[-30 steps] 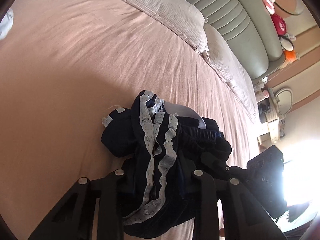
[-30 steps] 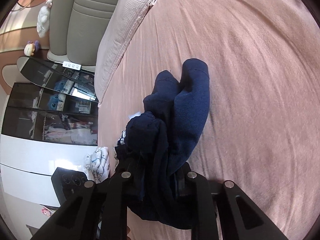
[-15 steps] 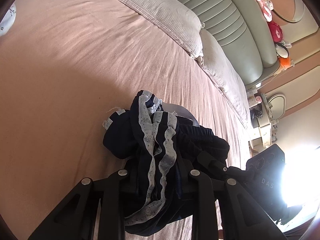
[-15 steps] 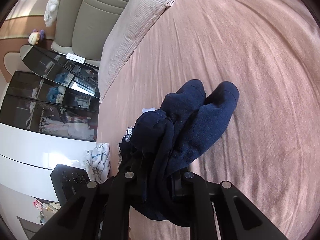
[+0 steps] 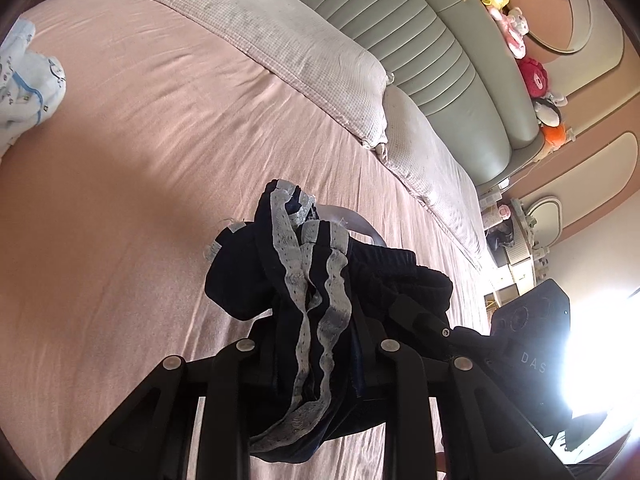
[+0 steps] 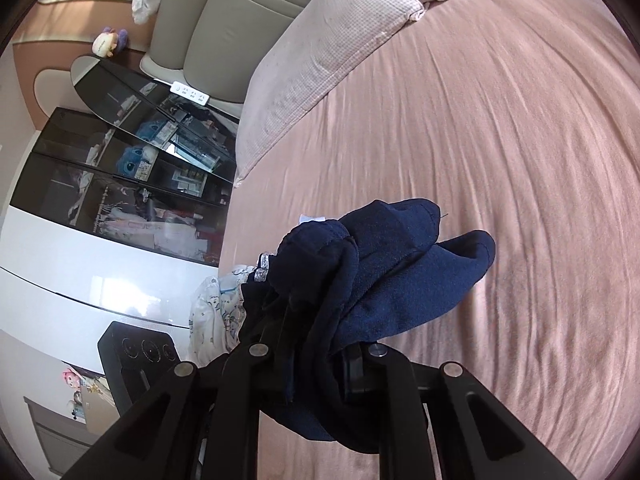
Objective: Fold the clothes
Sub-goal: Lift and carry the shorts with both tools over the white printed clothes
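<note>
A dark navy garment point(image 5: 280, 288) with pale lace trim is bunched up and held just above the pink bed sheet point(image 5: 120, 160). My left gripper point(image 5: 316, 344) is shut on its lace-edged part. In the right wrist view the same navy garment point(image 6: 380, 272) hangs in thick folds, two rounded ends pointing right. My right gripper point(image 6: 316, 344) is shut on that bundle. The fingertips of both grippers are buried in the cloth. The other gripper's black body point(image 5: 528, 340) shows at the right of the left wrist view.
Two checked pillows point(image 5: 312, 60) lie against a padded grey headboard point(image 5: 420, 40) with plush toys point(image 5: 532, 76) on top. A white printed garment point(image 5: 24, 76) lies at the sheet's far left, also white cloth point(image 6: 216, 312). A dark glass cabinet point(image 6: 120, 168) stands beside the bed.
Both grippers have lifted and tilted with the navy garment still held. Its hanging ends have swung rightward in the right wrist view, and more of the headboard and pillows shows.
</note>
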